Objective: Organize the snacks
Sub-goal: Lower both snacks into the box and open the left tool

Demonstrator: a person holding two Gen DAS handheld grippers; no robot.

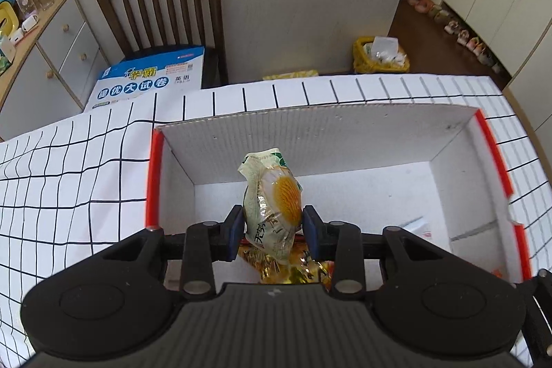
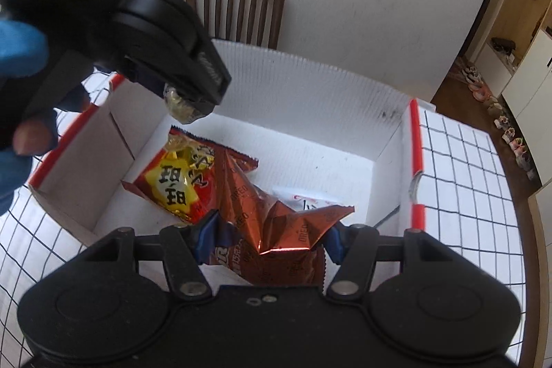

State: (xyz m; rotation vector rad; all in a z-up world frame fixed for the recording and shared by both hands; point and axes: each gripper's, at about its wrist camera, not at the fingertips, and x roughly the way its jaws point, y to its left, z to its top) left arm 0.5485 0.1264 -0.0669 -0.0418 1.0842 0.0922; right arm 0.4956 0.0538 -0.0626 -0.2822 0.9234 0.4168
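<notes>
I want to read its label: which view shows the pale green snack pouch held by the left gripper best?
The left wrist view: the pale green snack pouch faces the camera, clamped in the left gripper. The right wrist view shows only a shiny corner below the fingers.

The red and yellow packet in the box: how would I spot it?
Find the white cardboard box with red edges on the gridded tablecloth. On its floor, left side, lies the red packet, its yellow patch bearing bold black characters. The neighbouring Oreo bag is coppery and plain.
</notes>
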